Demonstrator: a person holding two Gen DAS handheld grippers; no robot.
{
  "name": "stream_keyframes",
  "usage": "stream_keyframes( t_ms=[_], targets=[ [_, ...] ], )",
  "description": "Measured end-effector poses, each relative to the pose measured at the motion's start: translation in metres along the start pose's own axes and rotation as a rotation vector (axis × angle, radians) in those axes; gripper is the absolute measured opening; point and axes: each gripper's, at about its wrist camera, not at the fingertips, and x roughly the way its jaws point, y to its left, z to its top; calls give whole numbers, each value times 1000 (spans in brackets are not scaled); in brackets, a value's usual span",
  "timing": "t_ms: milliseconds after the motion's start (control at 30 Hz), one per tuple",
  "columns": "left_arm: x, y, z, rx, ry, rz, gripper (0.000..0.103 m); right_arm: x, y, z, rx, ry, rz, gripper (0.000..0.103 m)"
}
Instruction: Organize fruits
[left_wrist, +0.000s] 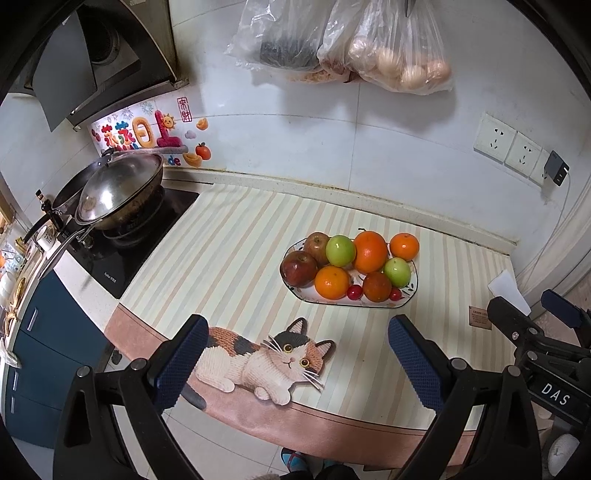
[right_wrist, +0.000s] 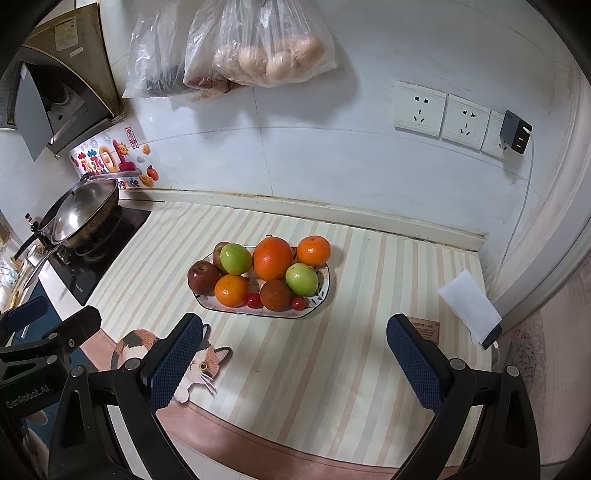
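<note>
A patterned oval plate (left_wrist: 325, 298) (right_wrist: 317, 308) sits on the striped mat and holds several fruits: red apples (left_wrist: 297, 268) (right_wrist: 202, 277), green apples (left_wrist: 340, 250) (right_wrist: 235, 258), oranges (left_wrist: 369, 251) (right_wrist: 272, 257), a dark reddish fruit (left_wrist: 376, 286) (right_wrist: 275, 294) and small red cherries (left_wrist: 355, 292) (right_wrist: 253, 300). My left gripper (left_wrist: 299, 360) is open and empty, held near the counter's front edge, short of the plate. My right gripper (right_wrist: 295, 358) is open and empty, also in front of the plate. Each gripper shows at the edge of the other's view.
A lidded wok (left_wrist: 122, 190) (right_wrist: 85, 212) sits on the black hob at the left. Plastic bags of eggs (left_wrist: 402, 51) (right_wrist: 273, 48) hang on the wall. Wall sockets with a charger (right_wrist: 515, 131) are at the right. A white paper (right_wrist: 469, 304) lies at the right edge.
</note>
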Motion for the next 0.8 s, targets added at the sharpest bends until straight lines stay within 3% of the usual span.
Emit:
stream_keyframes(
  t_ms=[800],
  targets=[
    [-7, -1, 0, -10, -12, -2, 100, -5, 3, 1, -3, -12, 2, 102]
  ],
)
